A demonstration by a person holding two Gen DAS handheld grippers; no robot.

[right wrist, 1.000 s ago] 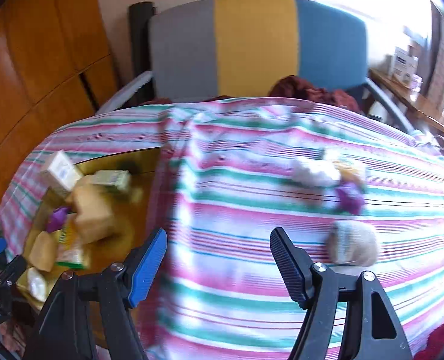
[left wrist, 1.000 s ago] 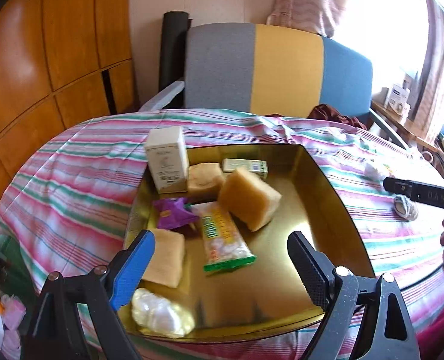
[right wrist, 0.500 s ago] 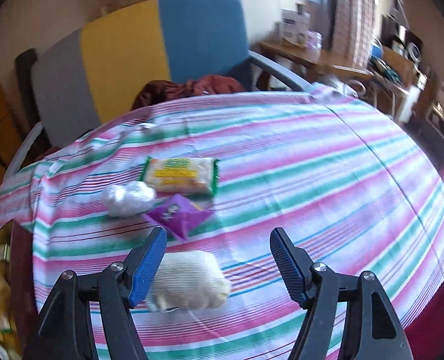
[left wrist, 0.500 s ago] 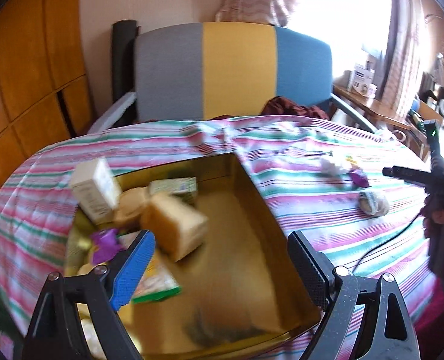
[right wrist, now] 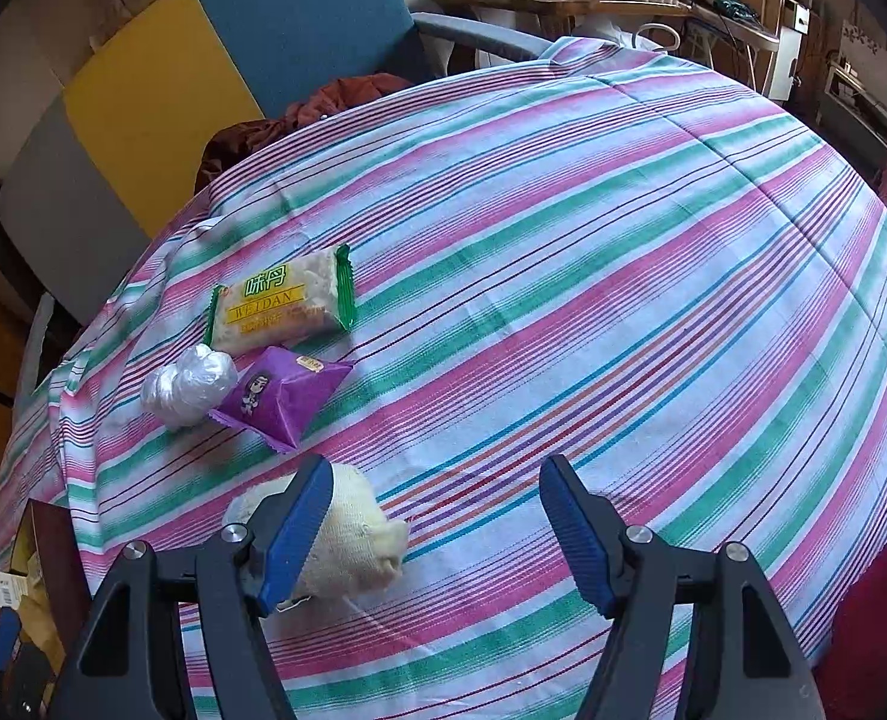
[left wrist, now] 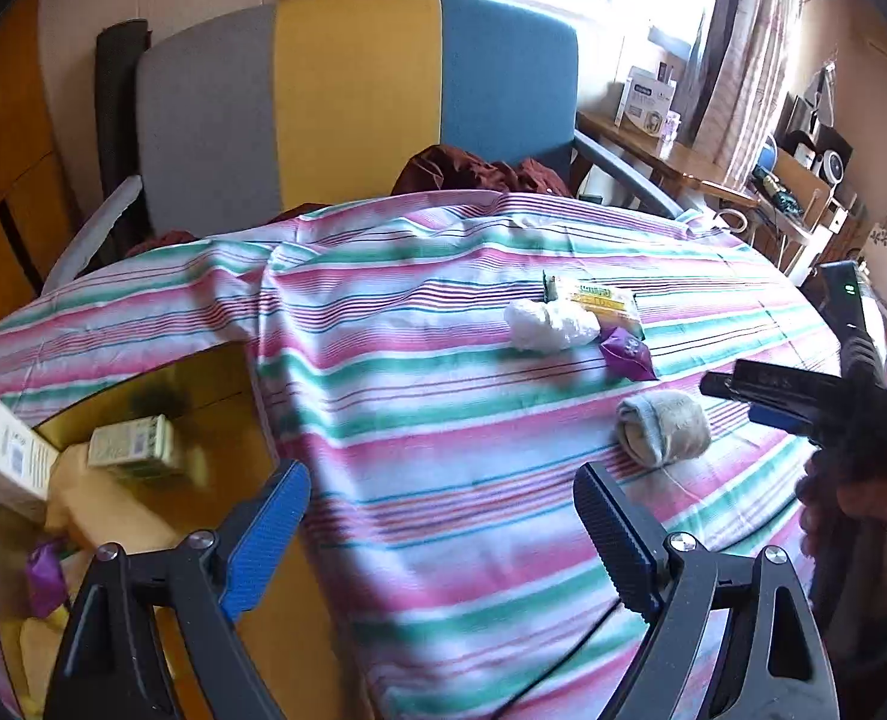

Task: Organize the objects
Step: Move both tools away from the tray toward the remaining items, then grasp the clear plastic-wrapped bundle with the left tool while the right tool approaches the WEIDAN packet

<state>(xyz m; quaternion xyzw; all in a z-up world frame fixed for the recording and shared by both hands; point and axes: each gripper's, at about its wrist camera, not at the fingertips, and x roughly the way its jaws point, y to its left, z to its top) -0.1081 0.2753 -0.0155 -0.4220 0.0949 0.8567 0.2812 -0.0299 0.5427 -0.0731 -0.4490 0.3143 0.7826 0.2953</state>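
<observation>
Just beside the rolled sock (right wrist: 347, 531), I am holding my right gripper (right wrist: 437, 534) open and empty, my left gripper (left wrist: 443, 540) likewise gaping over the striped cloth (left wrist: 443, 420).

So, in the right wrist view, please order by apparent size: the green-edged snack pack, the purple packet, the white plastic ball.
1. Green-edged snack pack
2. Purple packet, nearly alike and slightly nearer, so unsure
3. White plastic ball

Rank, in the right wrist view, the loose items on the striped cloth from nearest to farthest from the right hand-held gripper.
1. Rolled sock, partly behind the left finger of the right hand-held gripper.
2. Purple packet, farther up, left of centre.
3. White plastic bundle, beside the packet; too close to call.
4. Green-edged snack bar, farthest.
</observation>
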